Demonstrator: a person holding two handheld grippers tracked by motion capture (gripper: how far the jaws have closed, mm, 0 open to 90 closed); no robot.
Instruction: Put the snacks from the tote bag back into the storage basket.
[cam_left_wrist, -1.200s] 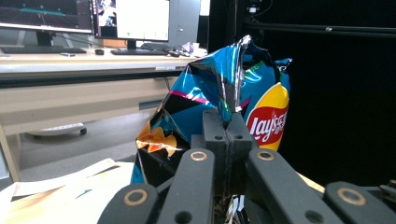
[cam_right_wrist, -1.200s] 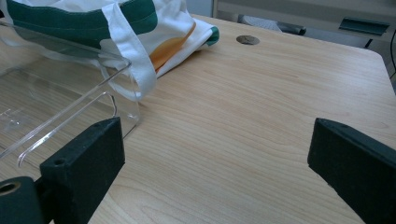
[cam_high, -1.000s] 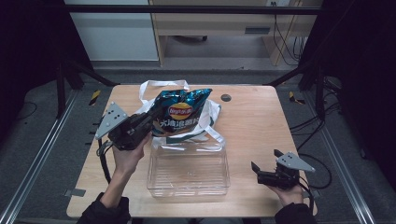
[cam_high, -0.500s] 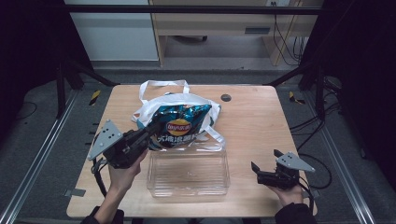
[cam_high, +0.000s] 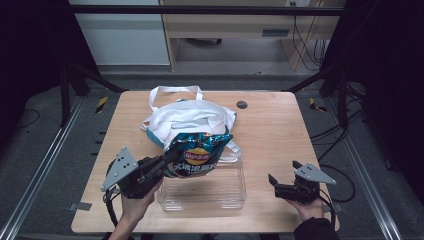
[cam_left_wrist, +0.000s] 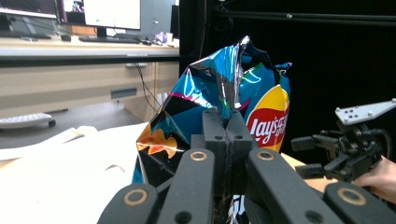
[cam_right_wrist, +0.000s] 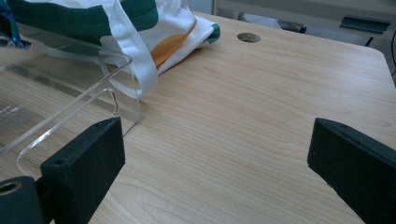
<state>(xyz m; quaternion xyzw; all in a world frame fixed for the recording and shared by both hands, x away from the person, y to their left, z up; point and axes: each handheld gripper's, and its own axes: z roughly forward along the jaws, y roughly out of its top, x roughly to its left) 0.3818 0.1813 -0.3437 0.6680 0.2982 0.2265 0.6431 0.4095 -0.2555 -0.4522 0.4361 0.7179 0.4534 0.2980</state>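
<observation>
Pale wooden table (cam_high: 280, 135), round hole (cam_high: 242, 104) near the far edge, dark floor and black frame all round, a desk beyond. Left claw (cam_left_wrist: 226, 133) clamped tight on the crimped edge of the blue chip bag (cam_high: 199, 155), held up over the clear plastic tray's (cam_high: 205, 192) far rim, just in front of the white tote bag (cam_high: 187, 117). Right claw (cam_right_wrist: 215, 154) spread wide apart, low over bare wood at the tray's right. Bag's lower half cut off behind the jaws.
</observation>
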